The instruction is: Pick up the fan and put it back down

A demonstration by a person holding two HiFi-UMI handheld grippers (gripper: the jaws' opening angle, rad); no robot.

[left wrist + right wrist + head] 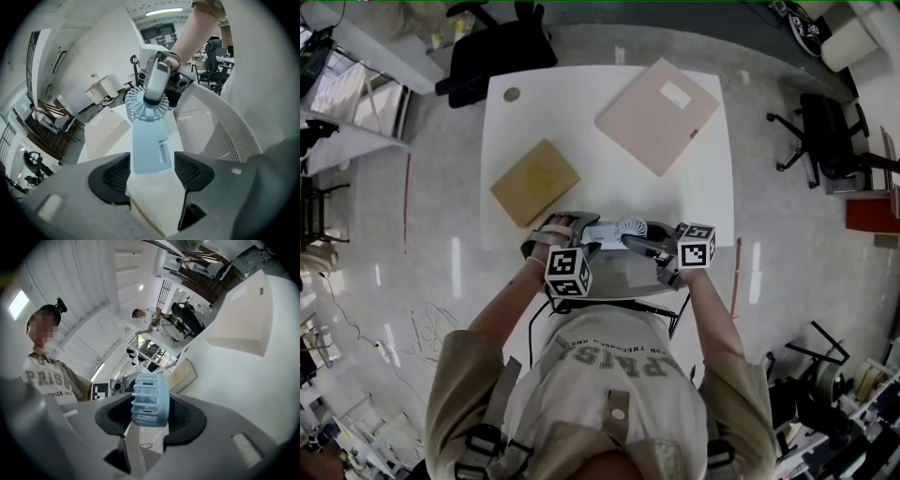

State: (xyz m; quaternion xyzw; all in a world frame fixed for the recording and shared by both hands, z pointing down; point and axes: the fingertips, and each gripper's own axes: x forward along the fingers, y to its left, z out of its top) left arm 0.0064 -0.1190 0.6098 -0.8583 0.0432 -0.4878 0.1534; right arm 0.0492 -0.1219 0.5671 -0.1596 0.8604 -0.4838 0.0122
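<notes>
A light-blue hand-held fan (623,230) is held just above the near edge of the white table (581,122). My right gripper (150,412) is shut on its round ribbed head (150,401). In the left gripper view that head (146,107) sits clamped in the right gripper (157,82), and the flat handle (150,146) hangs down toward me. My left gripper (151,169) is open, its ribbed pads standing on either side of the handle's lower end without touching it. In the head view both grippers meet at the table's near edge, the left gripper (581,246) left of the fan.
A tan square board (534,181) lies left of centre and a larger pink flat box (657,114) at the far right of the table. A small round object (512,94) sits at the far left corner. A white mesh chair back (211,126) is beside the fan. Black office chairs (497,47) stand around the table.
</notes>
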